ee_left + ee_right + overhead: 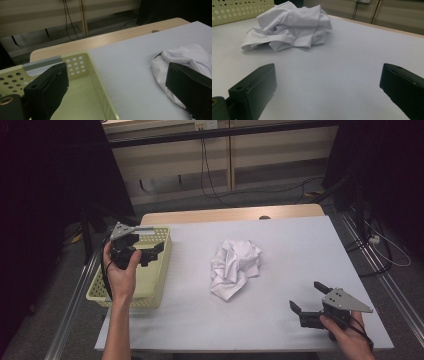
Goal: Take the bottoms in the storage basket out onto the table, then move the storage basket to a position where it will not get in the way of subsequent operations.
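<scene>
A crumpled white cloth (235, 267), soft and full of folds, lies in a loose heap at the middle of the table (300, 250), whose smooth pale sheet cover leaves a wooden edge bare at 12 o'clock. At 9 o'clock from the cloth sits a pale yellow plastic basket (161, 285), rectangular with perforated walls. The left gripper (152, 252) hangs above the basket, its jaws spread wide and empty. The right gripper (305, 296), at 4 o'clock from the cloth, is also wide apart and holds nothing.
</scene>
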`<action>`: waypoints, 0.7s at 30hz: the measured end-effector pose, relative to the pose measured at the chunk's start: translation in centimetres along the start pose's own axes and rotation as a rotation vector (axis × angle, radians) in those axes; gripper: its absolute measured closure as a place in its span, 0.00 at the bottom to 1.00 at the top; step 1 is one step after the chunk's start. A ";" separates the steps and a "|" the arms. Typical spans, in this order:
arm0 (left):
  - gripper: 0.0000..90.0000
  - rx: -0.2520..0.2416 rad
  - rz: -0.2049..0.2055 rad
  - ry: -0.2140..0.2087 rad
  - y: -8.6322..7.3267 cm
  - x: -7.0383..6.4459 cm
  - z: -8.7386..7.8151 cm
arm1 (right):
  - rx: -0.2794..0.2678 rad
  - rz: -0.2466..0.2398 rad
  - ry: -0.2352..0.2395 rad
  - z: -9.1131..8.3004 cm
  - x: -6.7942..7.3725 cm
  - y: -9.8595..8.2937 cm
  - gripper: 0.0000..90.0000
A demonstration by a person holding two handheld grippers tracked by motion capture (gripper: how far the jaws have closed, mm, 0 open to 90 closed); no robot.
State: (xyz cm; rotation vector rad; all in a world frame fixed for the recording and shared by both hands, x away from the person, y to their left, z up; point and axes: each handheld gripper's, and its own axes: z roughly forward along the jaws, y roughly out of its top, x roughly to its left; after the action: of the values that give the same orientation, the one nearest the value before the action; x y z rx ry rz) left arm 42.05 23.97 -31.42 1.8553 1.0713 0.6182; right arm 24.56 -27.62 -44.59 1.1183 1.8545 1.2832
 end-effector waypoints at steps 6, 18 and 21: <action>0.05 -0.015 -0.024 0.026 -0.1 1.1 -0.9 | -0.001 0.001 0.002 -0.1 0.0 0.0 0.00; 0.05 0.031 -0.014 0.095 -0.7 3.1 -2.3 | 0.004 0.000 0.009 0.3 0.0 0.1 0.00; 0.07 0.048 -0.028 0.113 -1.1 4.1 -2.8 | 0.002 0.005 0.006 0.4 0.0 0.2 0.00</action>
State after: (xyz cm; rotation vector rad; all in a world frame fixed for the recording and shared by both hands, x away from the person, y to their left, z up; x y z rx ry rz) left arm 41.49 29.03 -31.07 1.8618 1.1934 0.6925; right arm 24.98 -27.42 -44.57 1.1225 1.8583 1.2890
